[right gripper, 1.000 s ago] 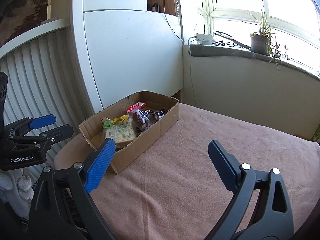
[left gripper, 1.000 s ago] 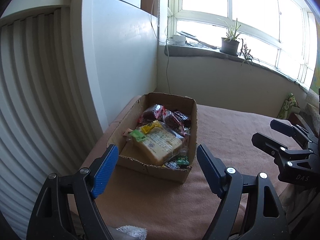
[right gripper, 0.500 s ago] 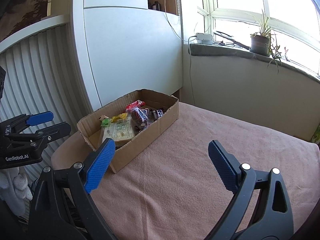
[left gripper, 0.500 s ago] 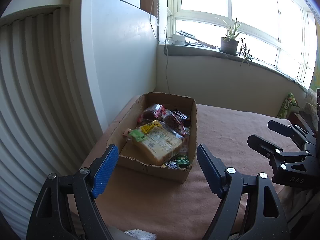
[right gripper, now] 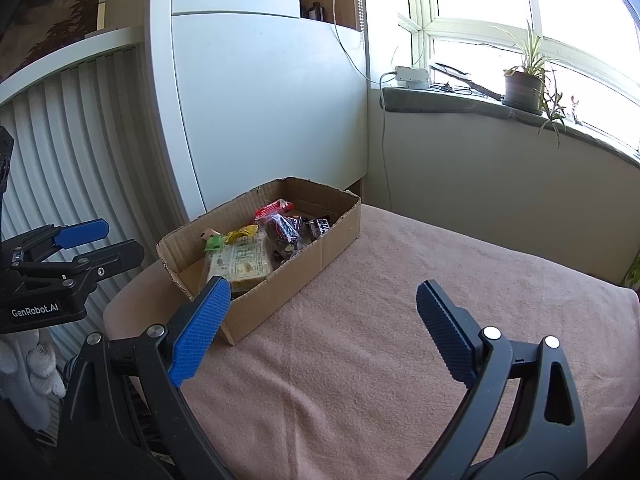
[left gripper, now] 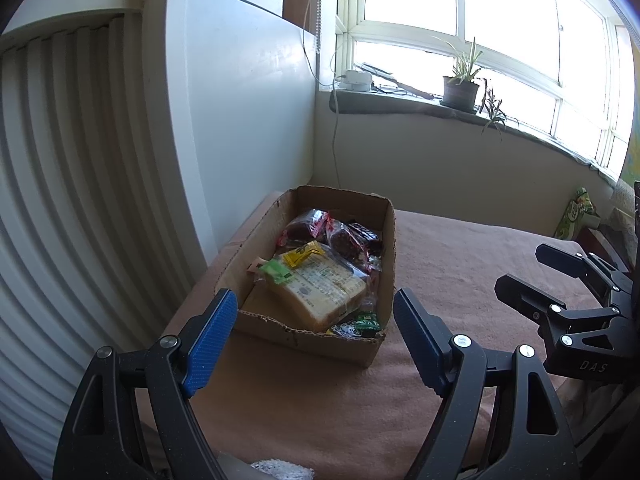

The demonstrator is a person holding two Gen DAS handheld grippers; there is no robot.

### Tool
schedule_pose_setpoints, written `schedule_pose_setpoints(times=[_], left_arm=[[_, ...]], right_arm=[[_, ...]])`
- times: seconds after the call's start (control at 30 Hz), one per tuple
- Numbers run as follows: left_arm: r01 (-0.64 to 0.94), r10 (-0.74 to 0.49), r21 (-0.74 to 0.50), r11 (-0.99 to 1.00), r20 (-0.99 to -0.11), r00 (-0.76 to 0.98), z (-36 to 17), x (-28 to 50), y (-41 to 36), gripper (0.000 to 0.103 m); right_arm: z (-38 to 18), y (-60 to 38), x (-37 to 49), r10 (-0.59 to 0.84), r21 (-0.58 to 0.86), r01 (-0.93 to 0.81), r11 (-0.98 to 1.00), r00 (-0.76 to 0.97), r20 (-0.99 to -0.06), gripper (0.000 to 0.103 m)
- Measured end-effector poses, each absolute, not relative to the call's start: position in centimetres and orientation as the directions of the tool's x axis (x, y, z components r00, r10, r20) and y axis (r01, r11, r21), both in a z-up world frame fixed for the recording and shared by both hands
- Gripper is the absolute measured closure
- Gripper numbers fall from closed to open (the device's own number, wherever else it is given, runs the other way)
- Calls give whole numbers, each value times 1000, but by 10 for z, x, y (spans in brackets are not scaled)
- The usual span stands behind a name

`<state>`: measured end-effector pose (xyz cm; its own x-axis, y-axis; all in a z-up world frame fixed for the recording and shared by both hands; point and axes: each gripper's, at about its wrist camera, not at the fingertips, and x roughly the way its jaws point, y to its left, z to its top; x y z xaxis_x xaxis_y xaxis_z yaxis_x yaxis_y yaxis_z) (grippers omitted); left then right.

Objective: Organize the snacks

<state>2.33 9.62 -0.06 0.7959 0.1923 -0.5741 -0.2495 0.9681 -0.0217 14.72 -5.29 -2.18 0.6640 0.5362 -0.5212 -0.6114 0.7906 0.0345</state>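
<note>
An open cardboard box point(left gripper: 312, 338) stands on the pink cloth of the table point(right gripper: 400, 340), near its left edge. Inside lie a large wrapped bread packet point(left gripper: 320, 292), a yellow packet point(left gripper: 302, 254), a green packet point(left gripper: 276, 272), dark red packets point(left gripper: 304, 226) and small green sweets point(left gripper: 366, 322). My left gripper point(left gripper: 314, 300) hovers open just short of the box's near wall, with nothing between its blue pads. My right gripper point(right gripper: 324, 286) is open and empty over the cloth, to the right of the box point(right gripper: 280, 292). Each gripper shows in the other's view: right gripper point(left gripper: 520, 264), left gripper point(right gripper: 120, 238).
A white cabinet panel point(right gripper: 272, 112) and ribbed white slats point(left gripper: 80, 200) rise close behind and left of the box. On the windowsill are a potted plant point(left gripper: 460, 88) and a white device point(right gripper: 412, 76) with a hanging cable. A green patterned bag point(left gripper: 576, 216) sits far right.
</note>
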Motion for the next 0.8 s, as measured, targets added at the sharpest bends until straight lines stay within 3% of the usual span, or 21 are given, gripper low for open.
schedule_pose_setpoints(times=[0.8], left_arm=[[-250, 193, -19, 968, -581, 791, -7, 22, 95, 22]], right_arm=[[-21, -62, 148, 538, 31, -615, 788, 662, -522, 7]])
